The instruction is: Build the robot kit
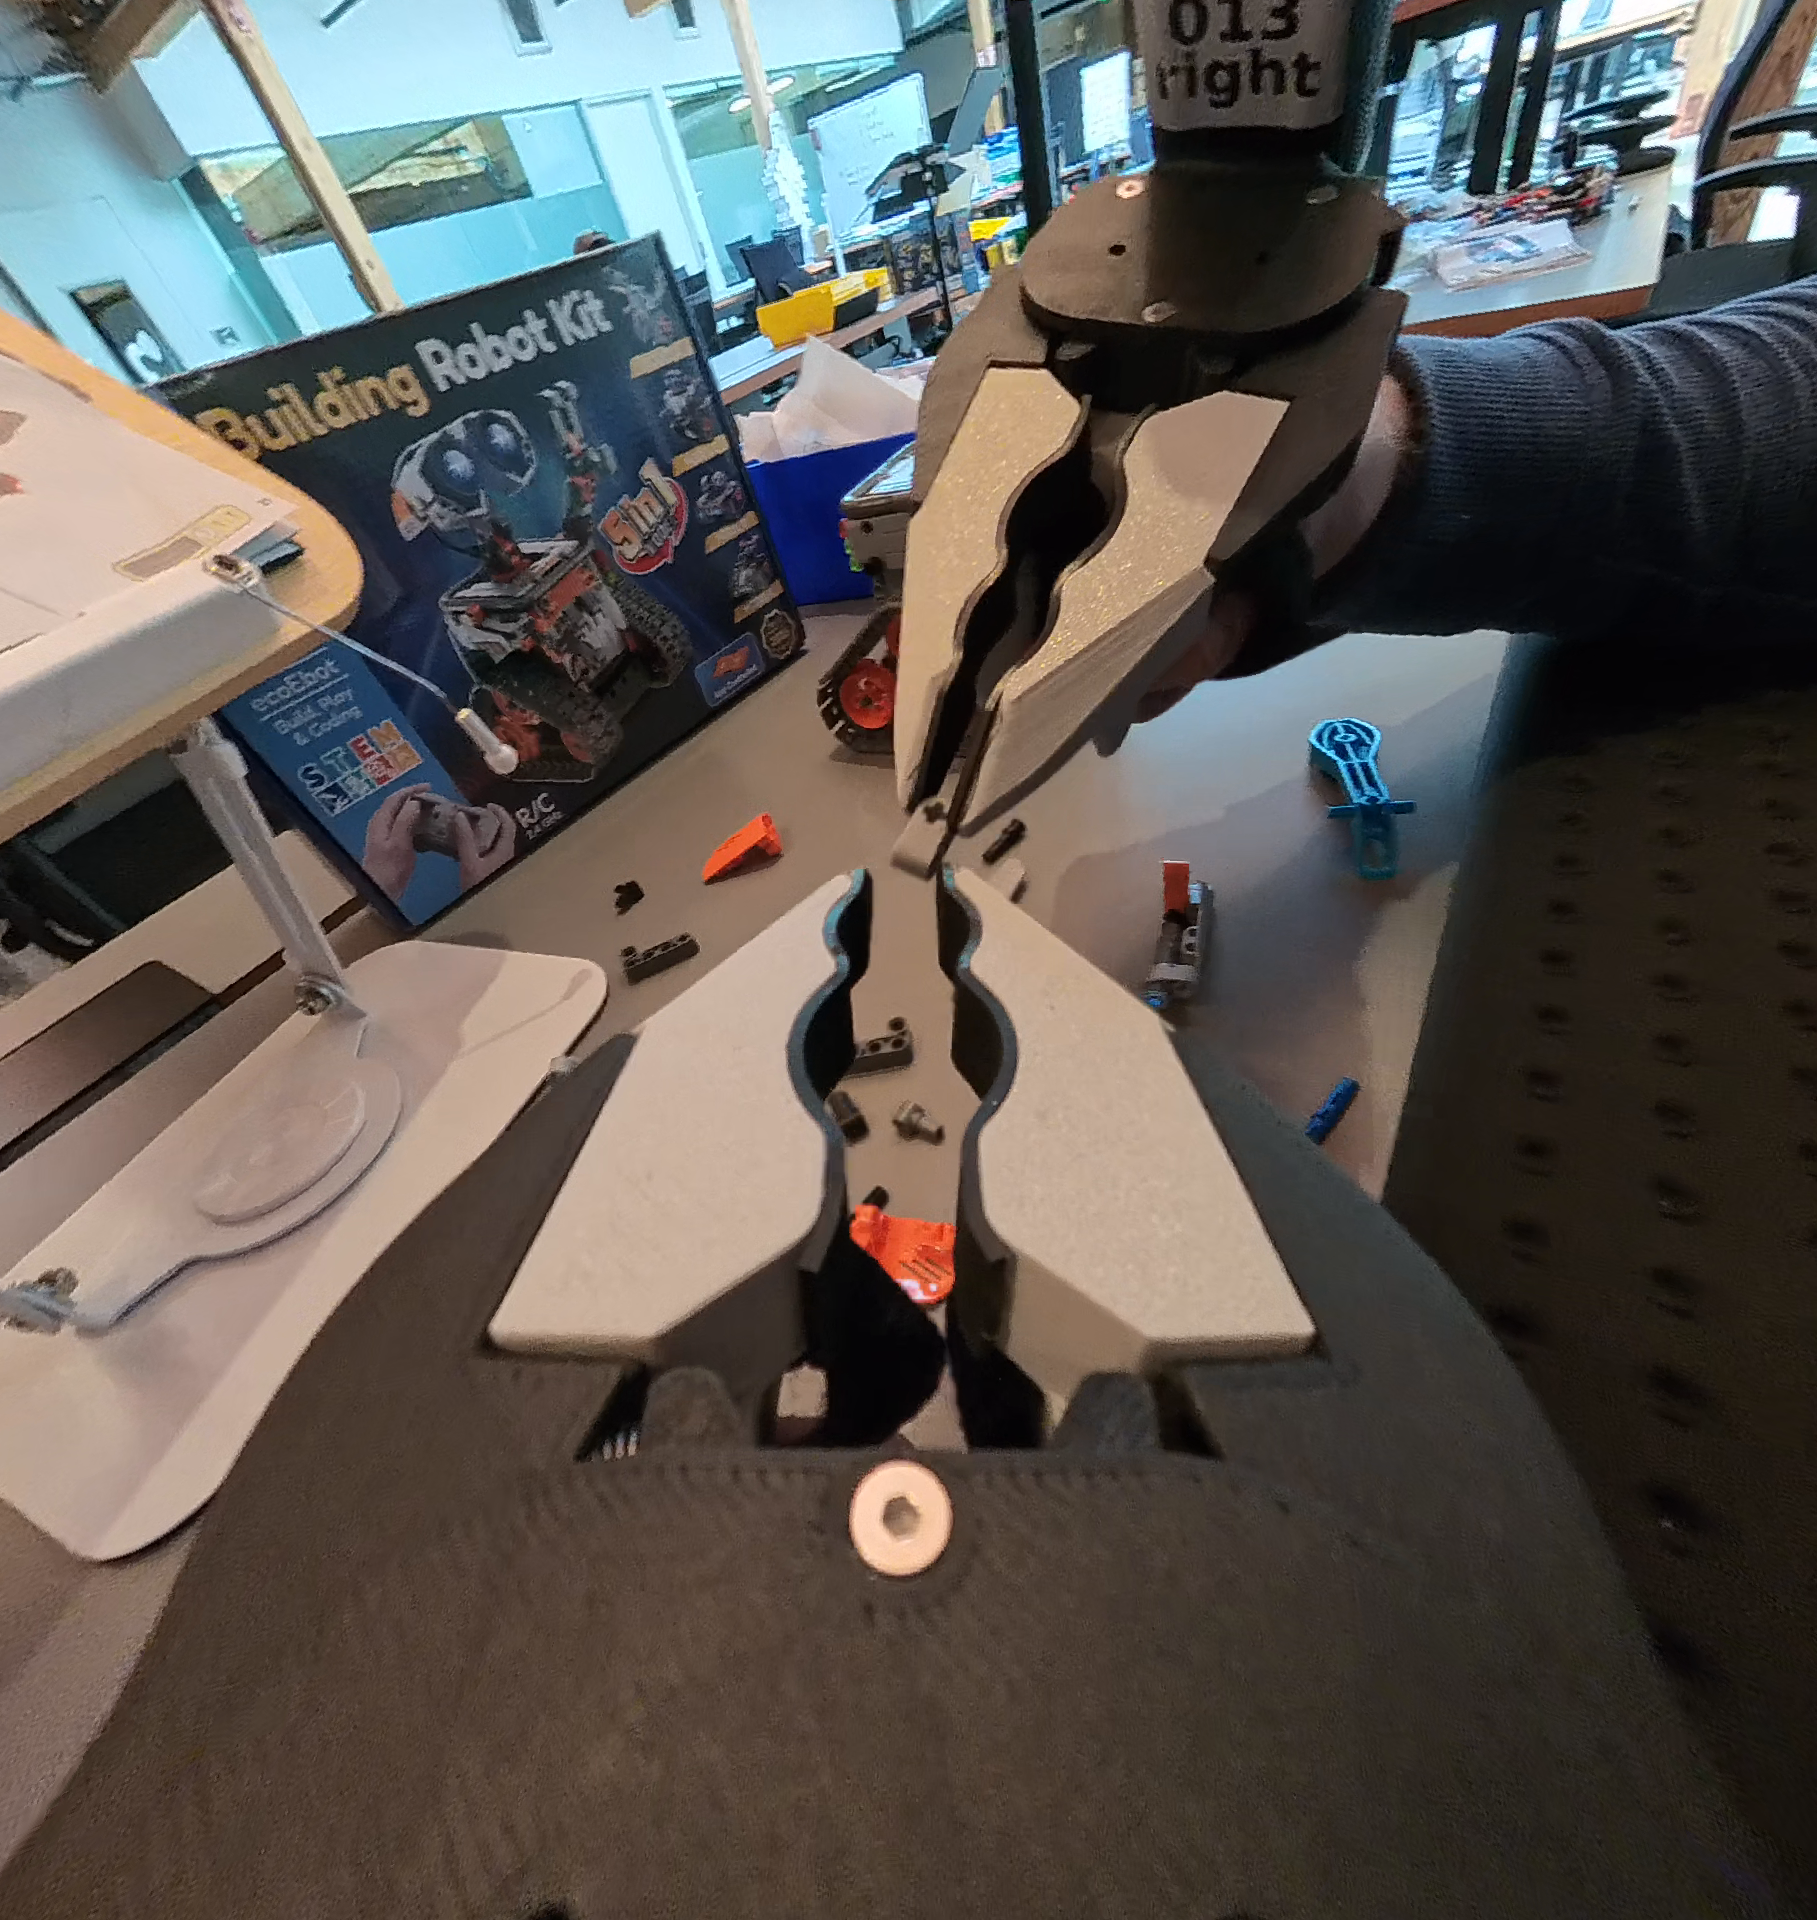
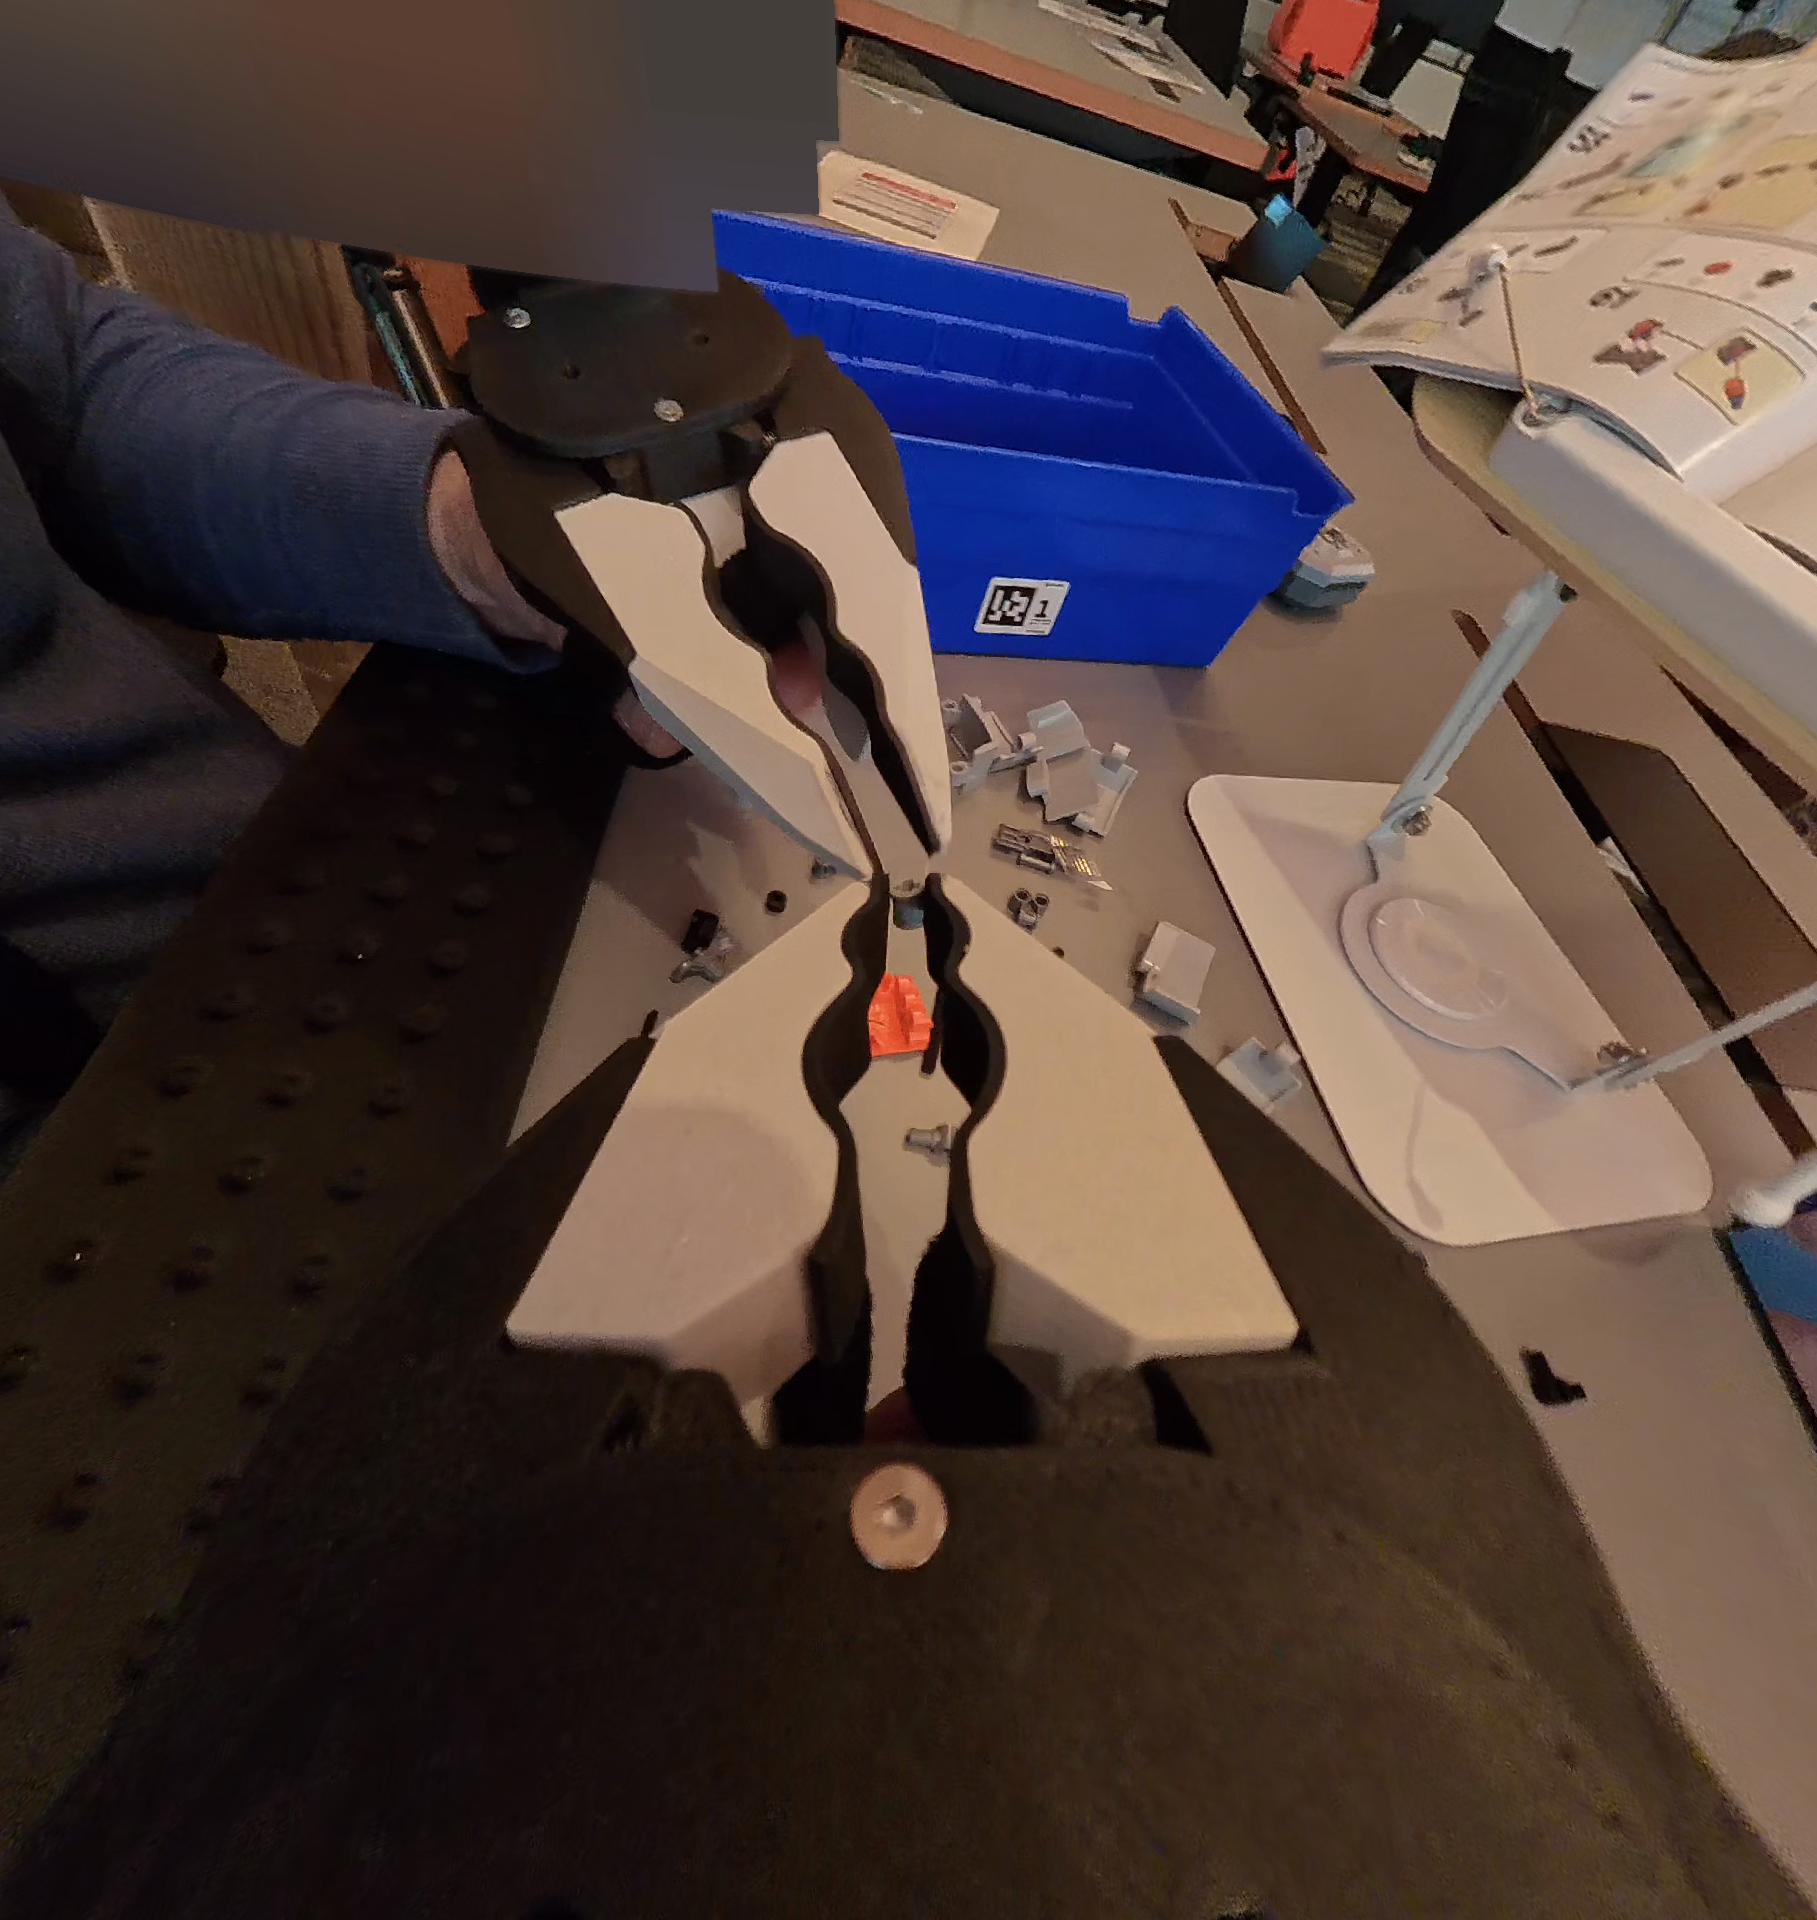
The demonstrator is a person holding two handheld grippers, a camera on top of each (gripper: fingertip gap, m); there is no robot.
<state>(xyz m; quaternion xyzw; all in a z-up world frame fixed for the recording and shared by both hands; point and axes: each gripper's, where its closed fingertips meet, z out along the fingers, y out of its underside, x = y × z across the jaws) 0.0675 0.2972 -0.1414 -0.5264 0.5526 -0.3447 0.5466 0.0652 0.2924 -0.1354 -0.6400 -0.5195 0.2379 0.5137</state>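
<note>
The two grippers meet tip to tip above the grey table. In the left wrist view my right gripper (image 1: 933, 821) comes down from the top, shut on a small grey piece (image 1: 917, 850). My left gripper (image 1: 906, 881) has a narrow gap between its fingertips. The piece's lower end sits right at that gap, and nothing shows clamped in it. In the right wrist view my right gripper (image 2: 902, 888) pinches the small grey piece (image 2: 904, 902), and the left gripper (image 2: 899, 854) touches it from above. An orange piece (image 2: 899, 1018) lies on the table below.
A boxed robot kit (image 1: 488, 561) stands at the back, with a part-built tracked model (image 1: 868, 686) beside it. Also here are a white book stand base (image 2: 1455, 987), a blue bin (image 2: 1091, 499), loose grey parts (image 2: 1049, 758), a blue tool (image 1: 1356, 795), black pieces (image 1: 660, 954) and a black perforated mat (image 2: 312, 987). Left and right tips are no more than a few centimetres apart. Both grippers' tips are roughly 35 cm from the boxed robot kit (image 1: 488, 561).
</note>
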